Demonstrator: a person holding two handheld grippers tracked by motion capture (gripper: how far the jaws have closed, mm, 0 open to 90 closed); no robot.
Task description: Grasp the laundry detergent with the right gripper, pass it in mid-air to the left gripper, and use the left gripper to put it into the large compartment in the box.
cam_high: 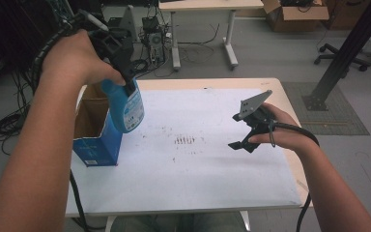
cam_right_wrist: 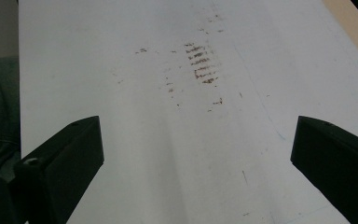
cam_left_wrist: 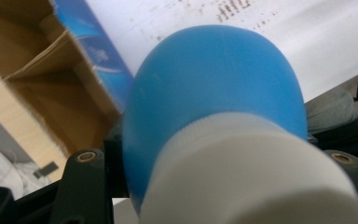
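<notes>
Landmark: the open blue box [cam_high: 96, 140], standing upright at the left edge of the bench [cam_high: 198, 183], flaps up, brown cardboard inside.
Blue bottle [cam_high: 128, 108]: held in the air just above and beside the box's right wall, tilted, body hanging down toward the bench; a pale label faces the high view. In the left claw view its blue shoulder [cam_left_wrist: 219, 88] and white cap [cam_left_wrist: 251, 168] sit close to the camera, the box's open mouth [cam_left_wrist: 42, 79] behind it at the left.
Left claw [cam_high: 125, 72]: clenched on the bottle near its neck, raised over the box's top right corner; its black jaws flank the bottle's neck on both sides in the left claw view.
Left hand [cam_high: 75, 58]: above the box, wrapped round the claw's body, forearm running down the left side of the high view.
Right claw [cam_high: 239, 144]: well to the right of the box, low over the bench, jaws spread wide with nothing between them.
Right hand [cam_high: 280, 128]: near the bench's right edge, far from the box.
Dark marks [cam_high: 184, 140]: a patch of short brown streaks on the white sheet, between the box and the right claw; they lie ahead of the spread jaws in the right claw view [cam_right_wrist: 203, 65].
</notes>
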